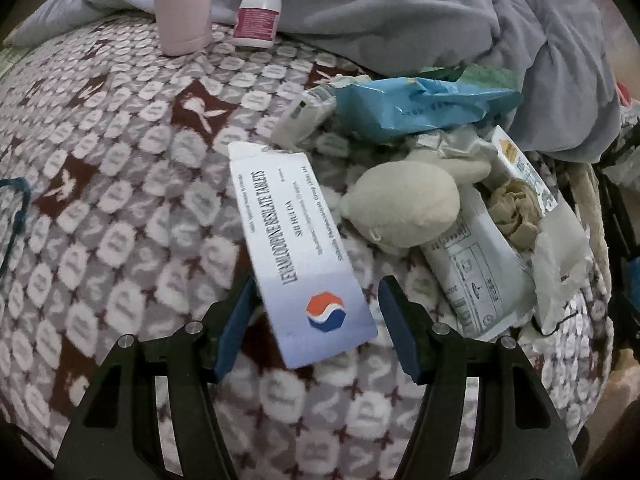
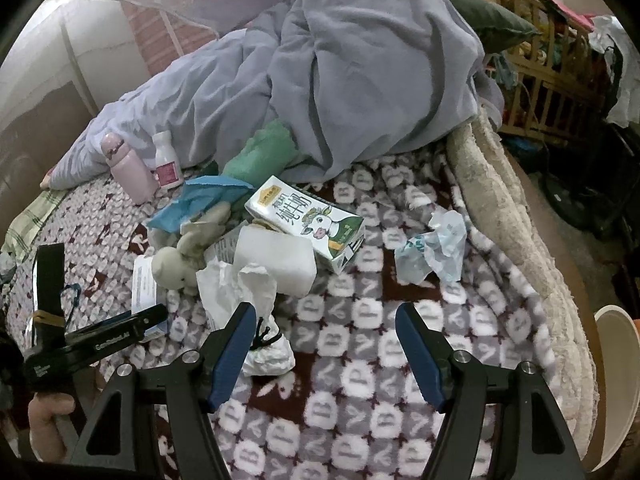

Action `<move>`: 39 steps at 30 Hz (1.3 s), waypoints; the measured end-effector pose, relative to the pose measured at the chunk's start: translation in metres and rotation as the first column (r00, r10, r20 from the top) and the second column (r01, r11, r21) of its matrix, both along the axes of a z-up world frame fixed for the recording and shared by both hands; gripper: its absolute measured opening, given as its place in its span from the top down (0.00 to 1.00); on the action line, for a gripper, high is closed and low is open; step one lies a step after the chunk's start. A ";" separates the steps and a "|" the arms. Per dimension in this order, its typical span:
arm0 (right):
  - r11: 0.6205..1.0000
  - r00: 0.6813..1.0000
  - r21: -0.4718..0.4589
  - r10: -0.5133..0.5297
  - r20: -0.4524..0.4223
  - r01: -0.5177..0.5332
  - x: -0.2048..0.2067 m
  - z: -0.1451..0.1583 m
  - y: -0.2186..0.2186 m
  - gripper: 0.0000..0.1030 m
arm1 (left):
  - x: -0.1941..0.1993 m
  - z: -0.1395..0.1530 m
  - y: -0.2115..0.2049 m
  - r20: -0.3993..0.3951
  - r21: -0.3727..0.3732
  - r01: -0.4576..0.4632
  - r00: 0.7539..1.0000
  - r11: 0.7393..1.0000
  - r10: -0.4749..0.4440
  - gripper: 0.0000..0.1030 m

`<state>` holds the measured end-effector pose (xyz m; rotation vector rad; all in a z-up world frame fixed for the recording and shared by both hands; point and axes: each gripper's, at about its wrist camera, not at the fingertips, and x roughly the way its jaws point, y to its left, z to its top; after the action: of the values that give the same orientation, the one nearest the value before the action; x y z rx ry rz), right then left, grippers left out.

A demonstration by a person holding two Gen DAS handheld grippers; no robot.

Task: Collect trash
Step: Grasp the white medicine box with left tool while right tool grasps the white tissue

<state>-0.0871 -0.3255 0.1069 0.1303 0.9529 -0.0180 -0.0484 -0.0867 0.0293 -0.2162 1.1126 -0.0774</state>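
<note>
My left gripper [image 1: 316, 322] gapes around the tablet box [image 1: 298, 252]: light, crushable card; I'd pinch its long edges.

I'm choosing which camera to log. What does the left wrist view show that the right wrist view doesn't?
Only the left wrist view shows the printed face of the tablet box, lying between the open left claw. Only the right wrist view shows the milk carton's printed front, a crumpled wrapper lying apart, and the open right claw. Both show the pink bottle, white pill bottle and plush toy.
</note>
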 end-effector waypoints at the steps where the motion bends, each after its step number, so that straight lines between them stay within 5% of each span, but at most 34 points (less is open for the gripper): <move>1: 1.000 1.000 -0.002 -0.001 0.000 0.001 0.001 0.000 0.000 0.32 | 0.003 -0.001 0.000 -0.002 0.001 0.001 1.000 1.000 -0.001 0.39; 20: 0.997 0.997 0.031 0.071 -0.032 -0.070 0.042 -0.005 -0.005 0.32 | -0.005 0.020 0.039 0.056 -0.013 0.061 0.997 0.998 -0.060 0.54; 31: 0.950 0.986 0.313 0.053 -0.157 -0.001 0.082 -0.031 -0.004 0.32 | -0.010 0.033 0.026 0.081 -0.020 0.095 0.992 0.995 -0.093 0.54; 39: 0.946 0.989 0.324 0.056 -0.135 -0.009 0.084 -0.024 0.007 0.29 | -0.012 0.038 0.019 0.096 -0.012 0.109 0.990 0.994 -0.108 0.54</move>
<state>-0.0031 -0.3185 0.0830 0.4209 1.0958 0.1628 -0.0607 -0.0677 0.0676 -0.1659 1.0290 -0.1927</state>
